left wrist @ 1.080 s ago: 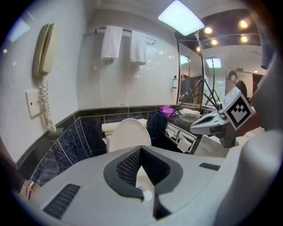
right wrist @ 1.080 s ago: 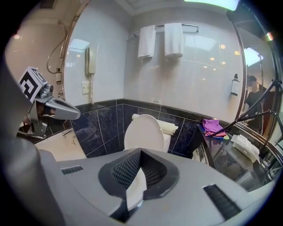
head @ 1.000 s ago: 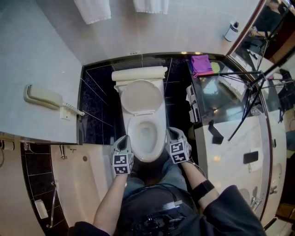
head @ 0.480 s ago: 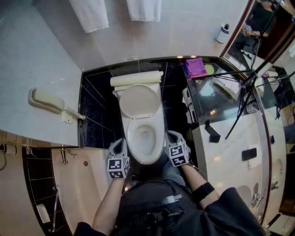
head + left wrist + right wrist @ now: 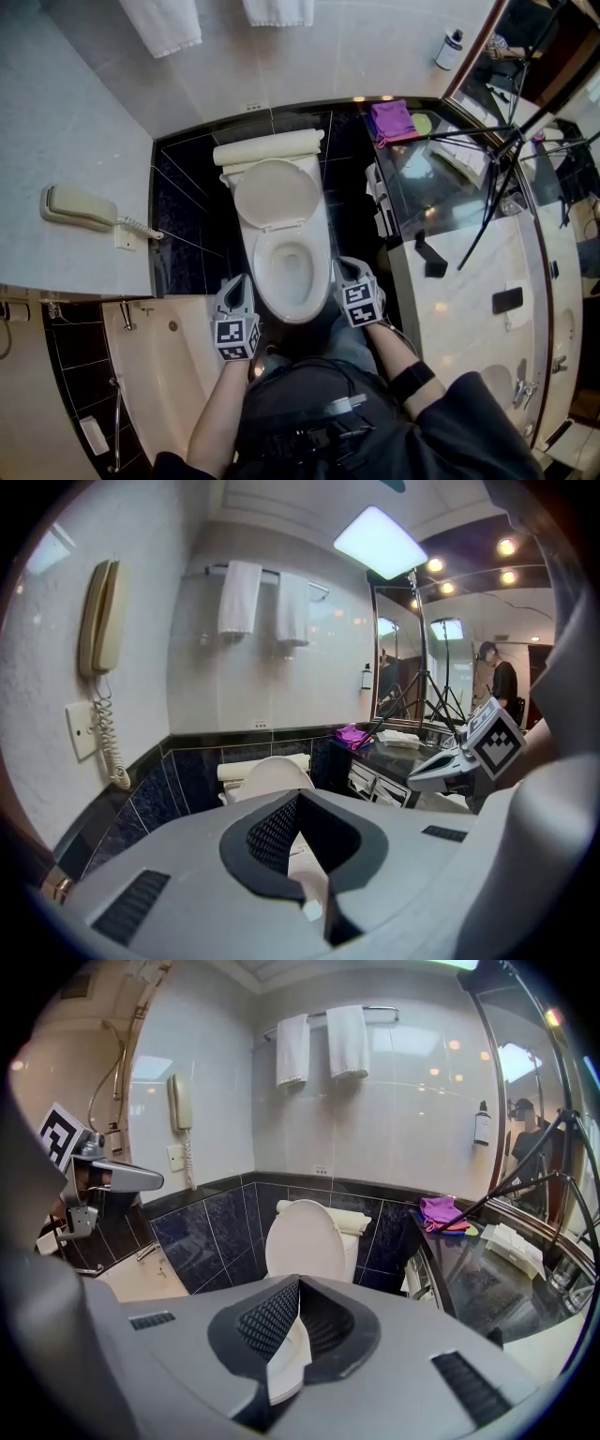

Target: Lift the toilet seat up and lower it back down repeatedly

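The white toilet stands between my two grippers, its lid (image 5: 276, 194) leaning upright against the tank (image 5: 267, 148). The seat (image 5: 263, 278) lies flat on the bowl. My left gripper (image 5: 241, 283) hangs beside the bowl's front left, jaws shut, with nothing seen held. My right gripper (image 5: 341, 267) sits close against the seat's right rim, jaws shut. In the right gripper view a strip of white rim (image 5: 286, 1358) shows through the hollow under the closed tips; I cannot tell whether the pads touch it. The lid (image 5: 305, 1239) rises ahead.
A wall phone (image 5: 80, 208) hangs left, above a bathtub (image 5: 178, 375). Two towels (image 5: 159, 23) hang on the far wall. Right of the toilet is a dark glass counter (image 5: 441, 187) with a purple cloth (image 5: 391, 119) and a tripod (image 5: 497, 187).
My left gripper has risen a little beside the bowl. The right gripper stays by the right rim. Lid and seat have not moved; the head view has shifted slightly.
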`<control>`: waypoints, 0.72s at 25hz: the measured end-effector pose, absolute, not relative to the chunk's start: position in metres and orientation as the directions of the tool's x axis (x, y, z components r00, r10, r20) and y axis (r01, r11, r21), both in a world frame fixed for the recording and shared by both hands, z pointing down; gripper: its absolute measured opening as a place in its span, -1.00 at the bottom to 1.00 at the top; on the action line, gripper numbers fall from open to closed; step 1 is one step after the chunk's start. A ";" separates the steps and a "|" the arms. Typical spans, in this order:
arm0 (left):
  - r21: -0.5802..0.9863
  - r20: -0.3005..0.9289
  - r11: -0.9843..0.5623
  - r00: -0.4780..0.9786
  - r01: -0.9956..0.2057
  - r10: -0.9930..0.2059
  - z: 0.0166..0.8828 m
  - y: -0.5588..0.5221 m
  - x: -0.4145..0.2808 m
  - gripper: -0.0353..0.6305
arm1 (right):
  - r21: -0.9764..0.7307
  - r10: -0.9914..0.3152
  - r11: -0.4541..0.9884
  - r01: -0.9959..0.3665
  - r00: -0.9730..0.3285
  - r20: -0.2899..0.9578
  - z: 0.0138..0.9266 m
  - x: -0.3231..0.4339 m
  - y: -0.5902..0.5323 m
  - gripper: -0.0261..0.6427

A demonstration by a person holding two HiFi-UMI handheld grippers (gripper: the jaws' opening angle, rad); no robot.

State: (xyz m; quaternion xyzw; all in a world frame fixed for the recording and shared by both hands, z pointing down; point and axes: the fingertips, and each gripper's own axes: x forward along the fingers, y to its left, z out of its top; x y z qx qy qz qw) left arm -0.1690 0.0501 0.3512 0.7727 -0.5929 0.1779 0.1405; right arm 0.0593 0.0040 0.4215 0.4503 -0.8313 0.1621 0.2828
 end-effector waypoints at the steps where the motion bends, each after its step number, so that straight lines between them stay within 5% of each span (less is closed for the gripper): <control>1: 0.004 0.448 -0.264 0.237 -0.965 -0.862 0.354 0.053 -0.168 -0.89 | -0.033 -0.647 0.531 -0.847 -0.430 0.630 0.429 0.061 0.008 -0.84; 12: -0.054 0.497 -0.331 0.262 -0.942 -0.827 0.448 0.063 -0.175 -0.89 | -0.235 -0.506 0.367 -0.900 -0.405 0.761 0.580 0.083 0.041 -0.36; 18: -0.030 0.543 -0.352 0.280 -0.936 -0.792 0.522 0.070 -0.181 -0.89 | -0.315 -0.426 0.252 -0.915 -0.397 0.813 0.690 0.077 0.075 -0.31</control>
